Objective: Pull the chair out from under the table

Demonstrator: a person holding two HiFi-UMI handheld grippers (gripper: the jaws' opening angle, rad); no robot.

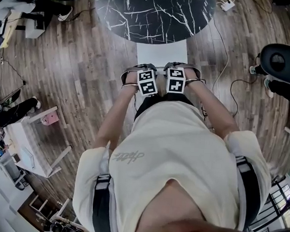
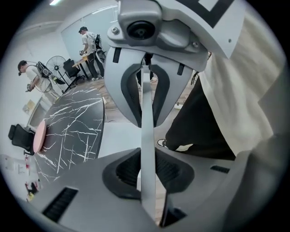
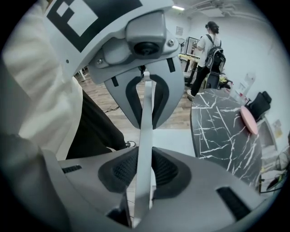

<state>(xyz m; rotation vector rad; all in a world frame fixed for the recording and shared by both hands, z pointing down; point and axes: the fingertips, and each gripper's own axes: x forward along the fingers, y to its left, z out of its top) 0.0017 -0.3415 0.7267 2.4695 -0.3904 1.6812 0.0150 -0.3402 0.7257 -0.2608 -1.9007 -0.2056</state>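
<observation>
The white chair [image 1: 160, 54] stands pushed in under the round black marble table [image 1: 153, 11], with only its seat and the top of its back showing. The left gripper [image 1: 147, 69] and the right gripper [image 1: 176, 70] sit side by side on the top edge of the chair back, just in front of the person's body. In the left gripper view the thin grey-white chair back [image 2: 147, 131] runs between the left gripper's [image 2: 148, 170] black pads, which press on it. In the right gripper view the right gripper [image 3: 144, 170] clamps the same chair back [image 3: 146, 127].
A pink disc [image 3: 248, 120] lies on the table. A black office chair [image 1: 279, 61] stands at the right, with cables [image 1: 223, 69] trailing on the wood floor. A white shelf unit [image 1: 30, 149] is at the lower left. People stand at desks behind [image 3: 206, 50].
</observation>
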